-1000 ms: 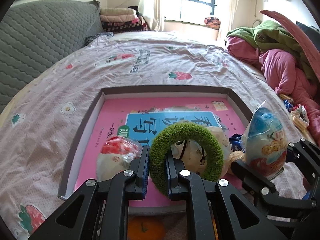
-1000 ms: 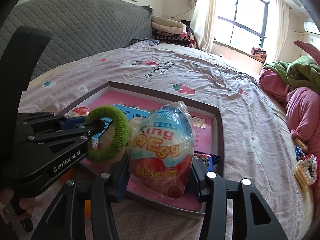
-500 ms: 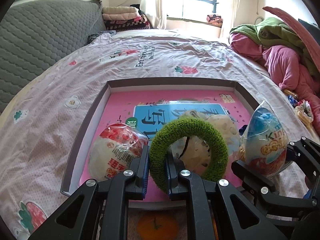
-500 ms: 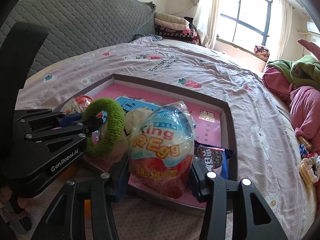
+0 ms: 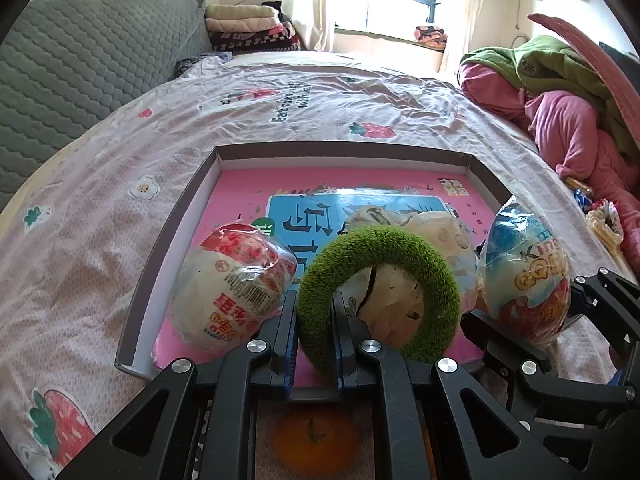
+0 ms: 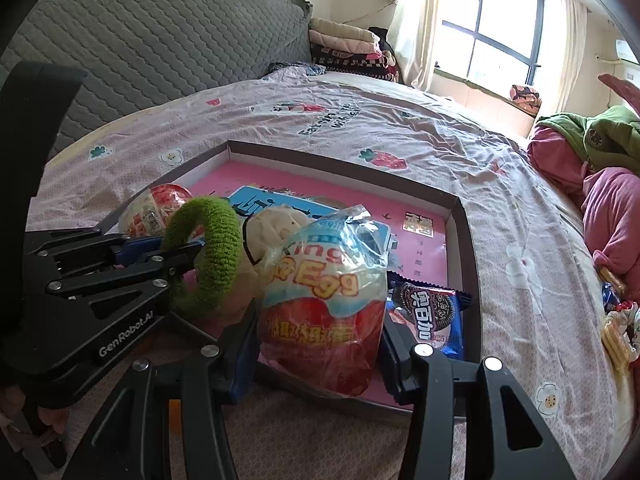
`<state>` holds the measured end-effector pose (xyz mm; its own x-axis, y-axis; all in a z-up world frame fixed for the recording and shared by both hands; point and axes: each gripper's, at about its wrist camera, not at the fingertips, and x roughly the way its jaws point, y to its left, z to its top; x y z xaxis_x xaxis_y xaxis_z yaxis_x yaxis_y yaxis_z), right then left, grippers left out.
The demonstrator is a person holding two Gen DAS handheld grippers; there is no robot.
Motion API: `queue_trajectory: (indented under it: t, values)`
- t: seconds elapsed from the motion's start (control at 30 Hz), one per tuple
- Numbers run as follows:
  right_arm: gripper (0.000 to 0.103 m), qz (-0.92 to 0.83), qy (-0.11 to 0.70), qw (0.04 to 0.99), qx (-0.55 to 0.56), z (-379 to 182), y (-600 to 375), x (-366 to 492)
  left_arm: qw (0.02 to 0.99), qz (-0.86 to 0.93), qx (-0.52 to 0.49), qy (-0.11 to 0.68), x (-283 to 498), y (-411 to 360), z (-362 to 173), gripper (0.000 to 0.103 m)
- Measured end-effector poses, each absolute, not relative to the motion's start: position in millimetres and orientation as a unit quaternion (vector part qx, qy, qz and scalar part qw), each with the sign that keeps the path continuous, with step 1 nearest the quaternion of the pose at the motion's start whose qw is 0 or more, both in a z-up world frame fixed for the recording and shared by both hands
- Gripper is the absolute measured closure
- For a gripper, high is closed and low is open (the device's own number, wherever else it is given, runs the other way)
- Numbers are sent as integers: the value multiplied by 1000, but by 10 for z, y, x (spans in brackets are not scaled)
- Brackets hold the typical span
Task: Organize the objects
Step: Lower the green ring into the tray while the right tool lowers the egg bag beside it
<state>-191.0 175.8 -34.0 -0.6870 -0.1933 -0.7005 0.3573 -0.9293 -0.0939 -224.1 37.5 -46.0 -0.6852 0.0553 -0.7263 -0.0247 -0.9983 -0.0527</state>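
My left gripper is shut on a fuzzy green ring, held upright over the near edge of a shallow box tray with a pink book inside. My right gripper is shut on a wrapped King Egg toy, held above the tray's near right part. The egg and the right gripper show at the right of the left wrist view; the ring and left gripper at the left of the right wrist view. A second wrapped egg lies in the tray's near left.
A cream plush toy and a cookie packet lie in the tray. An orange sits on the bed under my left gripper. Pink and green clothes pile at the right, snack wrappers beside them. A grey headboard stands at left.
Both grippers have moved forward and up over the tray's near edge with the ring and the egg still held. More of the tray and the cookie packet shows now.
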Motion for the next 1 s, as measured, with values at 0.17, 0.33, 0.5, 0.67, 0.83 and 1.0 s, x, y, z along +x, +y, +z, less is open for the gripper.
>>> queue_trajectory:
  t: [0.17, 0.33, 0.5, 0.67, 0.83, 1.0]
  values:
    - [52, -912, 116, 147, 365, -334, 1748, -1904, 20, 917, -398, -29, -2221, 332, -444, 88]
    - [48, -911, 120, 145, 367, -319, 1737, -1889, 20, 917, -397, -33, -2185, 294, -423, 86]
    - [46, -911, 122, 144, 365, -306, 1733, -1874, 16, 917, -398, -35, -2153, 252, -411, 84]
    - [46, -911, 125, 145, 364, -295, 1718, -1852, 17, 914, -404, -38, -2144, 235, -425, 82]
    - [45, -911, 125, 147, 364, -287, 1709, -1840, 16, 913, -405, -43, -2138, 216, -402, 74]
    - [40, -910, 120, 151, 366, -276, 1713, -1840, 16, 914, -403, -46, -2112, 208, -368, 70]
